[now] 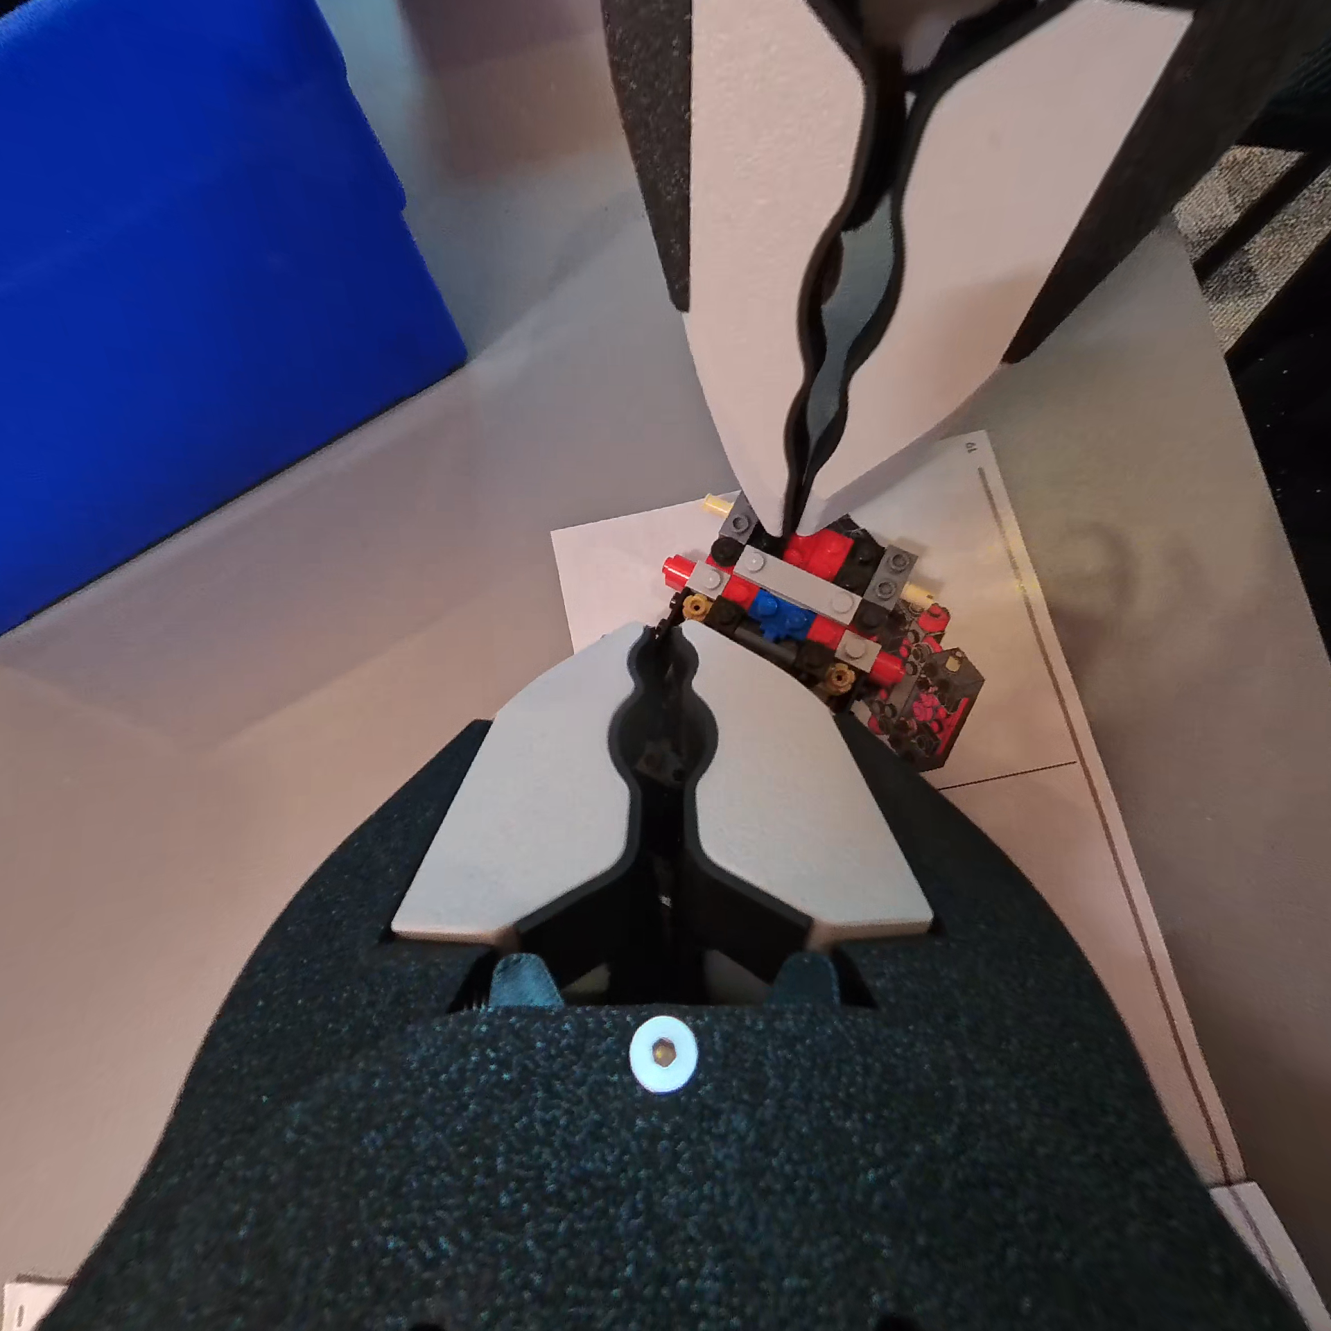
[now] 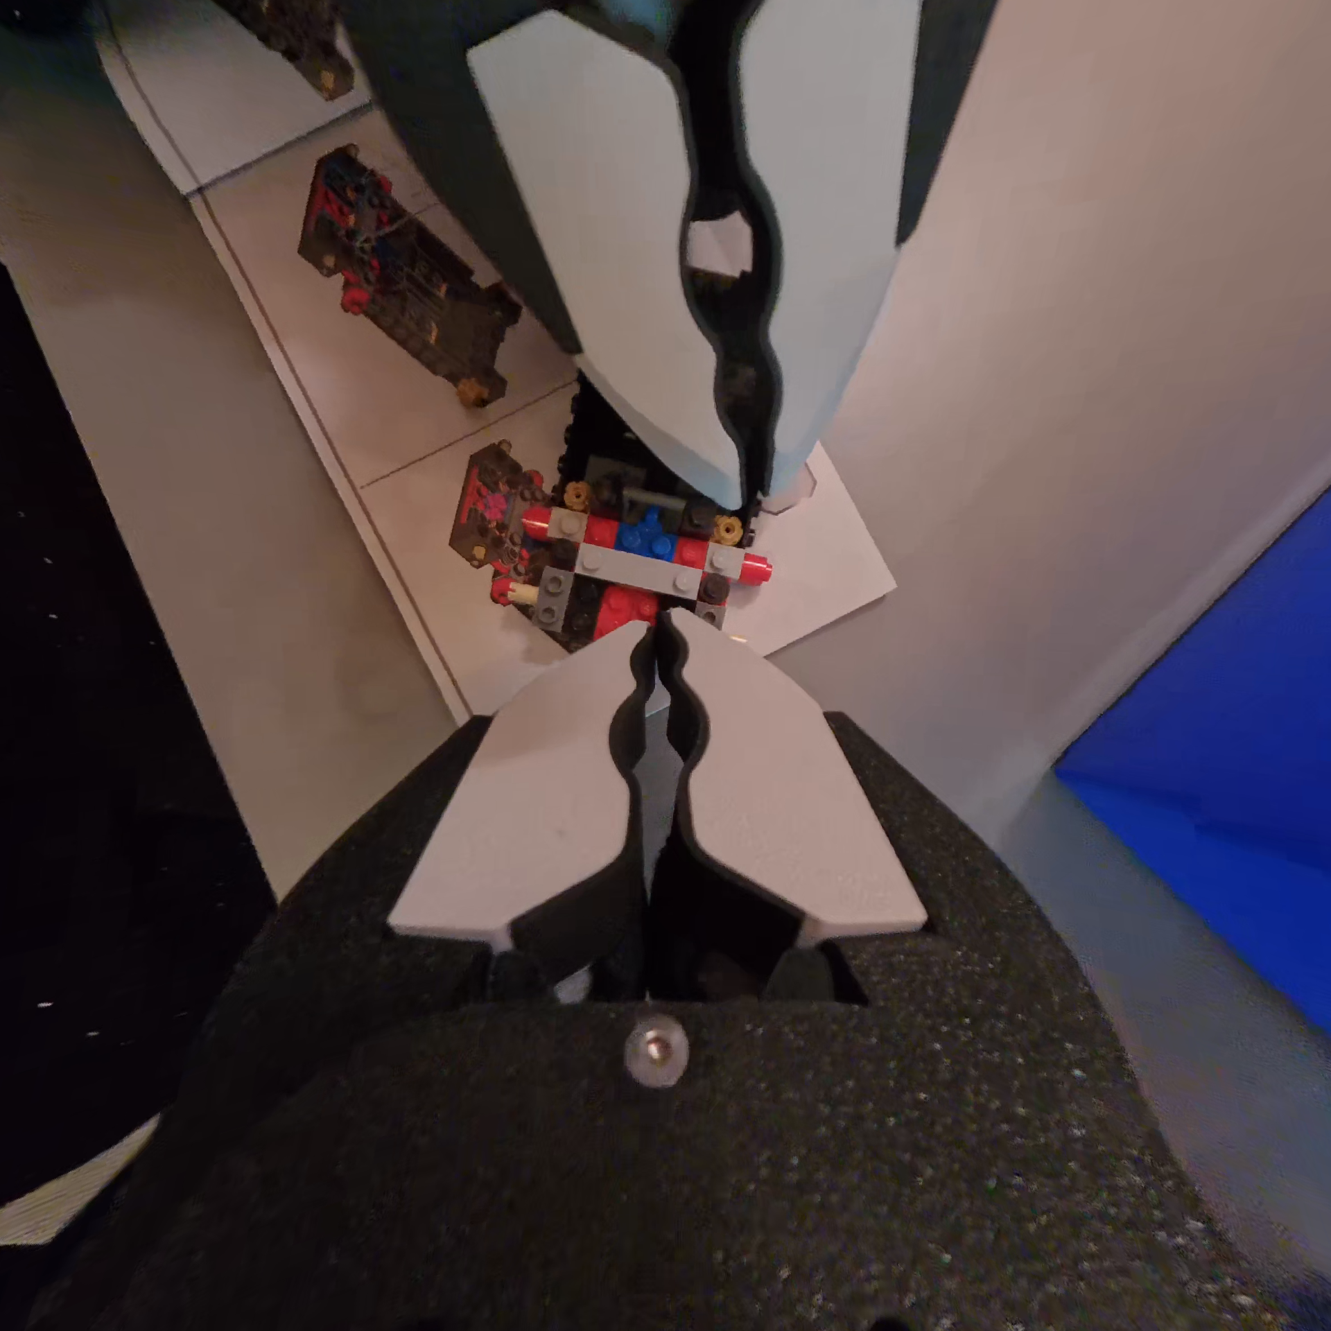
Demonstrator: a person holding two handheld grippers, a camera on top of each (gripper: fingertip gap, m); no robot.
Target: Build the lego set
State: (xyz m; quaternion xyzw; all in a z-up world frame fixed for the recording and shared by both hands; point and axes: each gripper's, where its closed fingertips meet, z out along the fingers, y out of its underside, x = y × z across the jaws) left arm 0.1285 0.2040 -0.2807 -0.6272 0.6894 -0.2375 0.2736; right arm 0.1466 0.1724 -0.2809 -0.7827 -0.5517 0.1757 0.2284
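You are mid-assembly: the lego model (image 1: 799, 601) sits on the instruction sheet (image 1: 1008, 648). Your left gripper (image 1: 666, 634) pinches what looks like a small black piece at the model's edge; your right gripper (image 2: 657, 630) is clenched, seemingly empty, bracing the opposite side. Next, press straight down.

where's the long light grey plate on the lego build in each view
Left wrist view: long light grey plate lies just right of centre, slanting down to the right, above the blue bricks.
Right wrist view: it lies at centre, nearly level, below the blue bricks.
Shared landmark: the blue bricks beside it.
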